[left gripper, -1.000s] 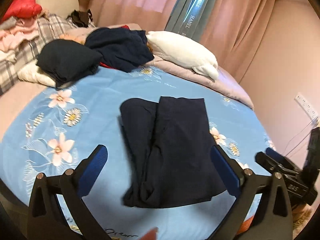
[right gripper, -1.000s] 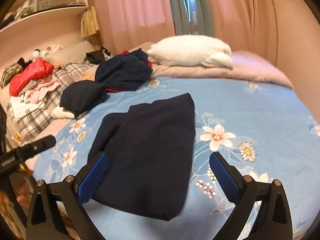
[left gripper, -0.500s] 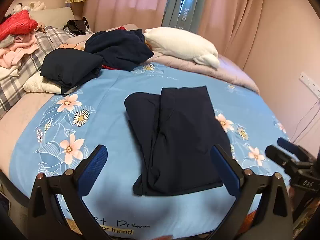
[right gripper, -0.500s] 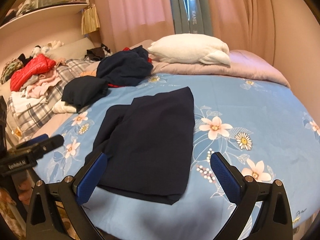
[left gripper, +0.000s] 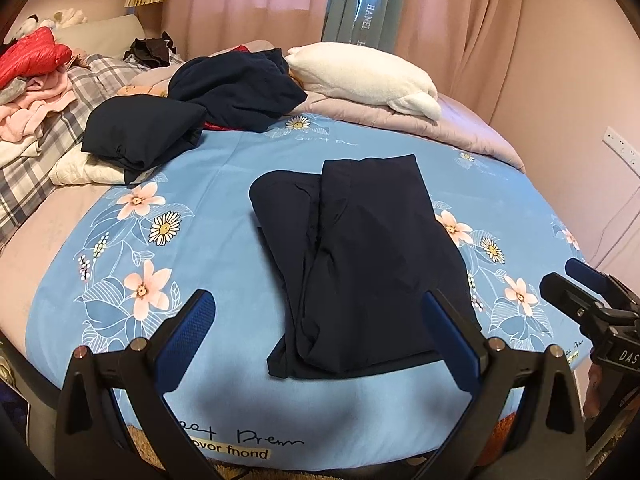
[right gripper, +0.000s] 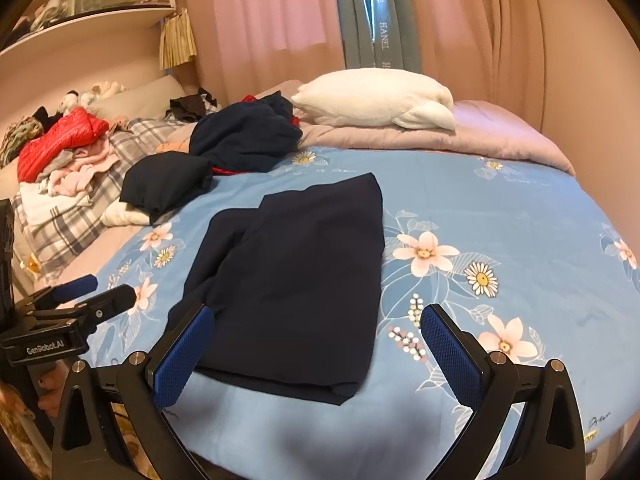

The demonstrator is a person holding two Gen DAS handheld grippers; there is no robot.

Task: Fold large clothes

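Left claw (left gripper: 318, 334): wide, empty, held off the near edge of the bed (left gripper: 120, 272). The trousers (left gripper: 360, 264) lie dead ahead at 12 o'clock, flat on the blue floral cover, already folded lengthwise into a dark strip. Long axis runs 6 to 12, away from the claw; near end sits between the two blue pads, far end points toward the pillow (left gripper: 360, 76). A narrower loose layer shows along the strip's 9 o'clock side.

Right claw (right gripper: 316, 338): also wide, empty. From here the trousers (right gripper: 292, 280) lie at 11 to 12 o'clock, near hem just beyond the left pad, strip leaning toward 1 o'clock in this view. Bare cover at 3 o'clock.

Judgement: both claws stand about equally near the near hem, one toward each corner. Next fold likely end-to-end along the long axis, near hem carried toward 12. Pile of dark clothes (left gripper: 192, 120) at 10 o'clock, well apart, no obstacle.
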